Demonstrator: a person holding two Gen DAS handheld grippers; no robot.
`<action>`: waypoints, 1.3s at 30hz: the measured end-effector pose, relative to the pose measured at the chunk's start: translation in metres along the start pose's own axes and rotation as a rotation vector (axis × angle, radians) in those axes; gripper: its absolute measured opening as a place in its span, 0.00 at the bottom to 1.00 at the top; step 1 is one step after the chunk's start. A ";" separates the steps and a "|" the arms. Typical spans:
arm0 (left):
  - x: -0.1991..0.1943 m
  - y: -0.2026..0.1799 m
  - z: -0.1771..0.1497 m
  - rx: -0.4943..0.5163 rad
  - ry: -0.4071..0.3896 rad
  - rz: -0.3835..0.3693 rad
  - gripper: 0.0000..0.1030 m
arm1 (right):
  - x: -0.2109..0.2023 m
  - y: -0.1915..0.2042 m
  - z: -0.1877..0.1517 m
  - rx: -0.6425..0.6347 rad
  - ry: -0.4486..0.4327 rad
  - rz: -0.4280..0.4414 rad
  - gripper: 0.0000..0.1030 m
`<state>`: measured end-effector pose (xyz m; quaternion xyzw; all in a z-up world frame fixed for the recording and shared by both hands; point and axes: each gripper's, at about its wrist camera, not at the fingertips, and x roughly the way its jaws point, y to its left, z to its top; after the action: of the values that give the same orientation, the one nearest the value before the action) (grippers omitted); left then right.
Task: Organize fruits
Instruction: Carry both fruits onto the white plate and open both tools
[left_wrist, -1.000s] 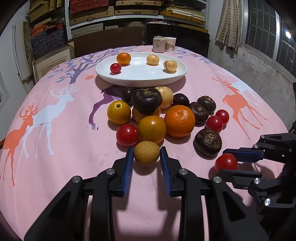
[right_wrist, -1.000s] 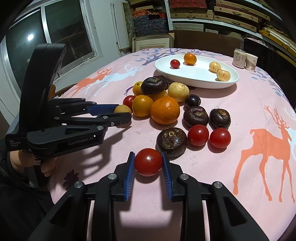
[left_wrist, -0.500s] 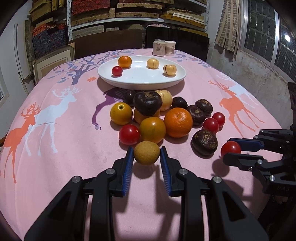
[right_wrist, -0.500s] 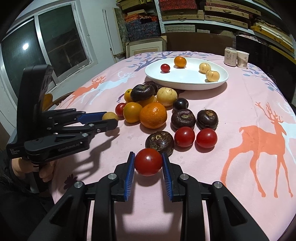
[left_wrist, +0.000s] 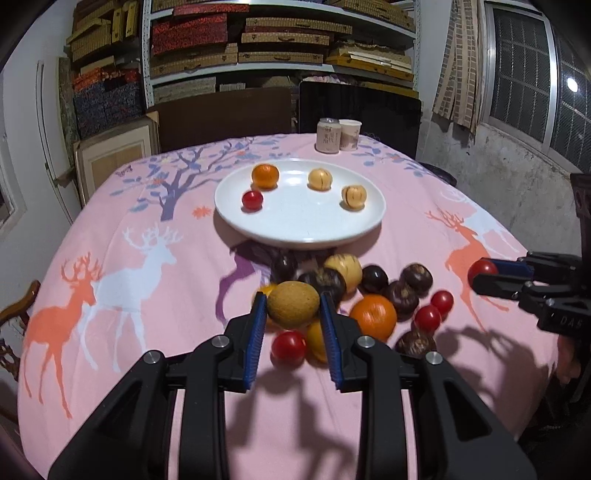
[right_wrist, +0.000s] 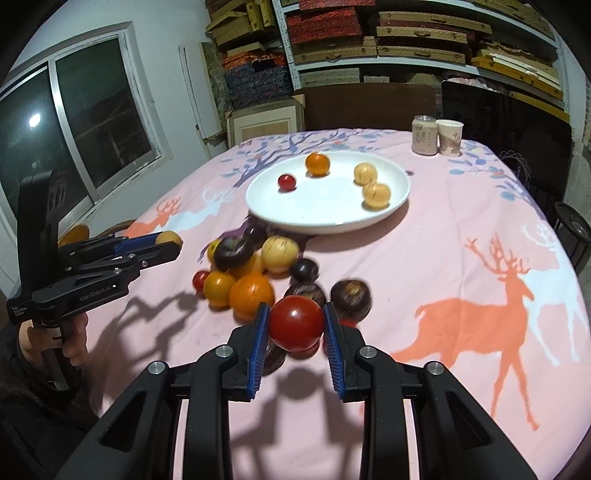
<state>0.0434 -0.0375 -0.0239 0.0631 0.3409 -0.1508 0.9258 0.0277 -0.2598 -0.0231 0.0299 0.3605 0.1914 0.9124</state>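
Observation:
My left gripper (left_wrist: 293, 314) is shut on a round tan-brown fruit (left_wrist: 293, 304) and holds it in the air above the fruit pile (left_wrist: 373, 317). My right gripper (right_wrist: 295, 326) is shut on a red tomato (right_wrist: 295, 323), also lifted above the pile (right_wrist: 251, 280). A white plate (left_wrist: 299, 229) beyond the pile holds an orange (left_wrist: 265, 175), a small tomato (left_wrist: 252, 199) and two tan fruits (left_wrist: 353, 197). The right gripper shows at the right edge of the left wrist view (left_wrist: 484, 275). The left gripper shows at the left of the right wrist view (right_wrist: 168, 243).
The pink deer-print tablecloth (left_wrist: 110, 280) covers a round table. A can (left_wrist: 328, 135) and a paper cup (left_wrist: 349, 134) stand at the far edge behind the plate. Shelves of boxes (left_wrist: 280, 44) and chairs stand behind the table. A wooden chair back (left_wrist: 14, 306) is at the left.
Both grippers have risen off the table with their fruit and moved forward toward the plate. The pile now lies below and partly behind the held fruit.

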 end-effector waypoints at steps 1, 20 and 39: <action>0.003 0.000 0.005 0.008 -0.004 0.006 0.28 | 0.001 -0.004 0.008 0.004 -0.004 -0.002 0.29; 0.178 0.018 0.117 0.019 0.122 0.007 0.28 | 0.159 -0.031 0.143 -0.056 0.055 -0.093 0.29; 0.146 0.026 0.108 0.000 0.094 0.057 0.64 | 0.123 -0.029 0.131 -0.027 -0.005 -0.127 0.41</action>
<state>0.2239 -0.0710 -0.0363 0.0799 0.3818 -0.1211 0.9128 0.2067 -0.2303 -0.0116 -0.0050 0.3569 0.1377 0.9239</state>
